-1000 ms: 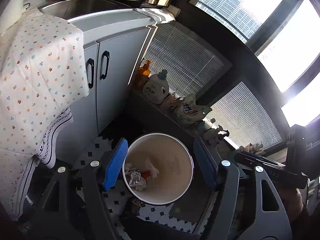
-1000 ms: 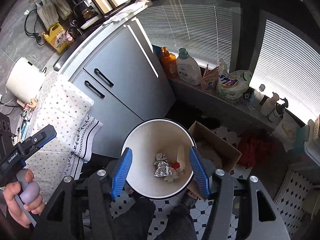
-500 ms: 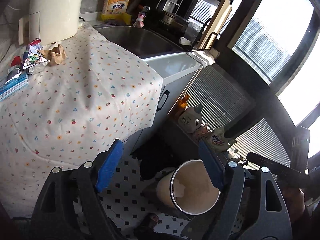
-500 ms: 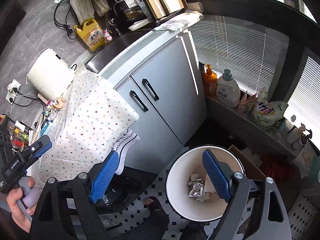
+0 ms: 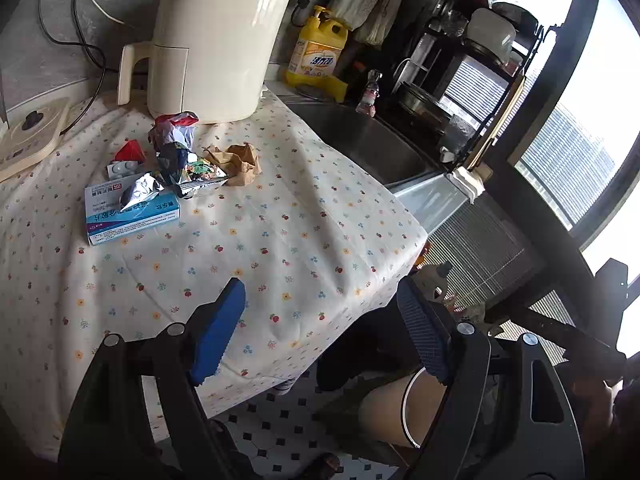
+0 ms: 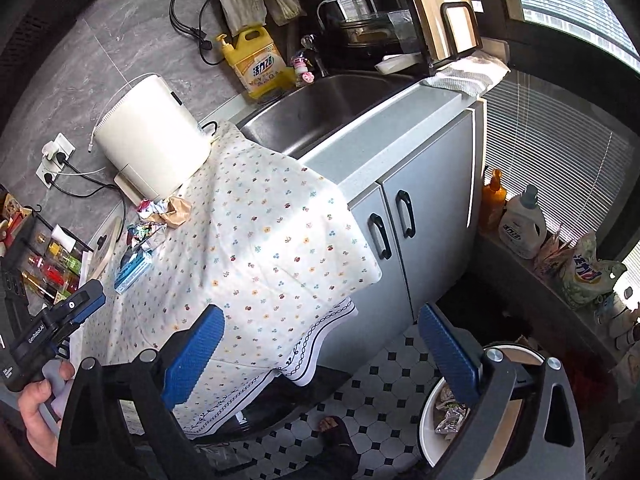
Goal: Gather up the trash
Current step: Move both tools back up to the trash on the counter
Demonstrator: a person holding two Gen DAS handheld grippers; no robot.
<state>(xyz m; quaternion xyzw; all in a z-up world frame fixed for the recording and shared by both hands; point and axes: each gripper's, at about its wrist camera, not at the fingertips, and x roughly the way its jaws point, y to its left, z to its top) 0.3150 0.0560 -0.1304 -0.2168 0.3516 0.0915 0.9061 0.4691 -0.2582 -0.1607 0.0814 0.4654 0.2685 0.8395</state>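
Your trash pile [image 5: 176, 160] sits on the flowered tablecloth [image 5: 280, 240], at about 10 o'clock in the left wrist view, just in front of the cream appliance [image 5: 212, 44]: crumpled foil and printed wrappers, a red scrap, a blister pack, a crushed brown paper wad [image 5: 238, 158] and a blue-and-white medicine box [image 5: 132, 216] with foil lying on it. Your white bin [image 6: 436, 408] stands on the tiled floor at 5 o'clock in the right wrist view, holding crumpled foil scraps [image 6: 452, 418]. Your left gripper [image 5: 320, 332] is spread wide and holds nothing; your right gripper [image 6: 324, 352] is likewise wide and holds nothing.
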